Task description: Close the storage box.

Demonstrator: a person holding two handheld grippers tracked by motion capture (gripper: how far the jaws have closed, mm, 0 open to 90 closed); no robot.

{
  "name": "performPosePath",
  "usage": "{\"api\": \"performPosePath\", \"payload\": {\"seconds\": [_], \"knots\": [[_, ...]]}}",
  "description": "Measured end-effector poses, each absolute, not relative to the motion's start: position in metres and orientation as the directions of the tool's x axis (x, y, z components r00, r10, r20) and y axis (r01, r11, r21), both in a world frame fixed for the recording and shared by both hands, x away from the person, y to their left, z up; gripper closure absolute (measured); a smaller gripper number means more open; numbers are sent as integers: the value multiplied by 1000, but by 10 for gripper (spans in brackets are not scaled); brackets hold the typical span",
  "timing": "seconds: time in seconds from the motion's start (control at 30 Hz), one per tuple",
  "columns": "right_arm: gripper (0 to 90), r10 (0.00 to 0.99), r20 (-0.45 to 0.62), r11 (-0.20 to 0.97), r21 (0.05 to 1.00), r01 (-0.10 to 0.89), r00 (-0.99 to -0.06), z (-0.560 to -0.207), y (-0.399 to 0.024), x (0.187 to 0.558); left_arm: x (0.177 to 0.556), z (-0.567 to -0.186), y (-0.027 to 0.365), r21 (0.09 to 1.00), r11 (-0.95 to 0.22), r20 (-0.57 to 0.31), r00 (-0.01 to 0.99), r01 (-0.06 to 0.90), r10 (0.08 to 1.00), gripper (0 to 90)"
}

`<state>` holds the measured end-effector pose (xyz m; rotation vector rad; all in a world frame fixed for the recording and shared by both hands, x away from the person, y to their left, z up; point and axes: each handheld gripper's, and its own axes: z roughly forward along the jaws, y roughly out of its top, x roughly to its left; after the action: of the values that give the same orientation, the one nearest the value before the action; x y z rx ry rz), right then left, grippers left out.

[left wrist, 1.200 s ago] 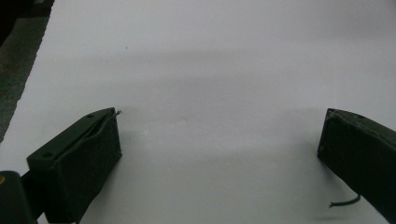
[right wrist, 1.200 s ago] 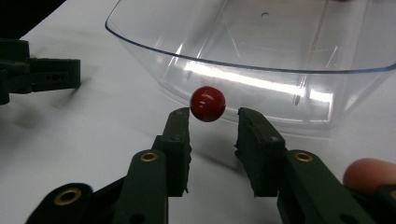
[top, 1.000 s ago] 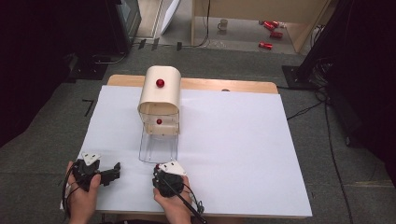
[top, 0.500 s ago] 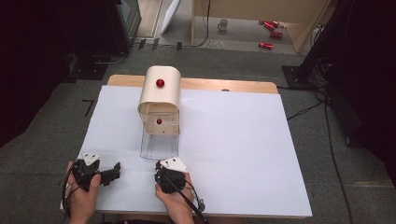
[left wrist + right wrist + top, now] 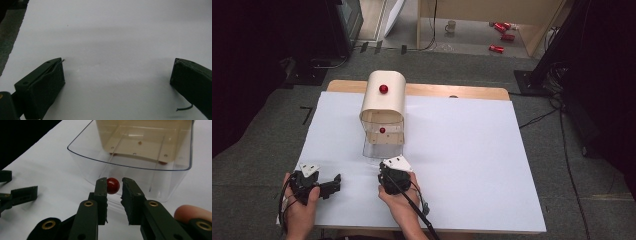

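A cream arched cabinet (image 5: 383,102) stands at the table's far middle, with a red knob (image 5: 383,89) on top and another (image 5: 382,130) on its front. Its clear bottom drawer (image 5: 374,151) sticks out toward me. In the right gripper view, the drawer (image 5: 130,166) has a red knob (image 5: 113,185) on its front wall. My right gripper (image 5: 114,183) is shut on that knob: the left jaw touches it and a sliver of gap shows on the right. From above, the right gripper (image 5: 389,167) sits at the drawer's front. My left gripper (image 5: 117,67) rests wide open on the bare table (image 5: 112,32).
White paper covers the table (image 5: 472,165), with wide free room to the right. The left gripper (image 5: 329,185) lies at the near left, also seen as (image 5: 15,192). Red cans (image 5: 497,48) and a mug (image 5: 451,26) sit on the floor beyond the table.
My right gripper has moved forward toward the cabinet, and the clear drawer sticks out less than before. The left gripper has stayed put.
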<state>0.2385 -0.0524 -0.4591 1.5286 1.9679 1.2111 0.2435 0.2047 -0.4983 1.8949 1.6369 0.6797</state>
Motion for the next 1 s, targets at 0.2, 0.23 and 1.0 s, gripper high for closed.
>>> {"api": "performPosePath", "payload": {"seconds": [0.2, 0.23, 1.0], "knots": [[759, 921, 196, 45, 805, 591, -336, -455, -55, 251, 244, -498, 205, 687, -115, 26, 133, 718, 991, 0], [760, 924, 196, 41, 803, 594, -329, -455, -55, 255, 244, -498, 205, 687, -114, 26, 134, 718, 991, 0], [765, 936, 183, 36, 799, 600, -300, -455, -62, 295, 244, -499, 204, 688, -112, 24, 133, 717, 991, 0]]}}
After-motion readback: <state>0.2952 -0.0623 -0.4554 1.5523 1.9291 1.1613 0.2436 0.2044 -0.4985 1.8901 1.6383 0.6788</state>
